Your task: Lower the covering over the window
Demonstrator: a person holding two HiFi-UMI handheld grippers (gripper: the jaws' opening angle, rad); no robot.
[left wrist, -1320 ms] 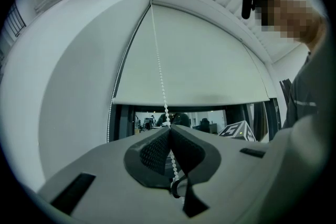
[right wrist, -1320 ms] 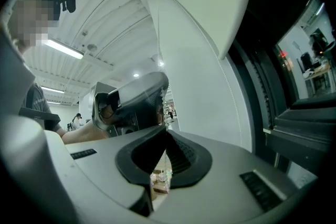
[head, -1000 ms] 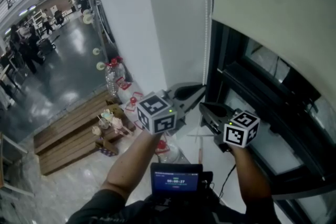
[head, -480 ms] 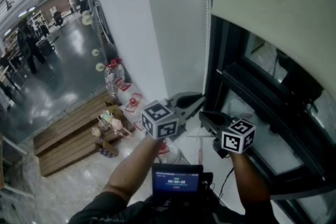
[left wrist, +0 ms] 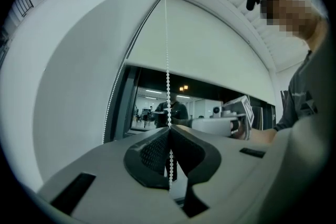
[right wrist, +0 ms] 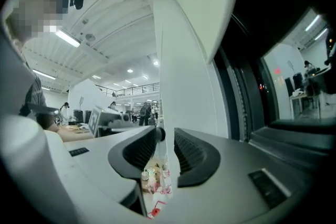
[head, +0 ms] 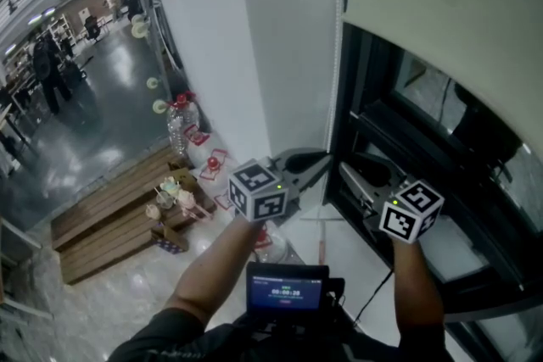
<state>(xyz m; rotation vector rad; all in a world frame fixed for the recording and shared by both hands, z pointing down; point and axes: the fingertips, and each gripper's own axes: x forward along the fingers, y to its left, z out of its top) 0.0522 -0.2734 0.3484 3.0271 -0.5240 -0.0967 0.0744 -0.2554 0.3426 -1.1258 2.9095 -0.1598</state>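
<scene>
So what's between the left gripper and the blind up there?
Just the white bead chain. The left gripper view shows it pinched in the shut left gripper, running straight up past the dark window and across the blind.

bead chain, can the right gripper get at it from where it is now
Probably yes: the right gripper has just been opening its jaws; they stand apart, empty, close beside the chain that the left gripper pinches. Nothing seems in the way.

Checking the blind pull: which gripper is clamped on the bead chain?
The left gripper: its jaws are shut on the bead chain. On the right gripper the jaws have just been opening and stand apart, pressing on nothing.
</scene>
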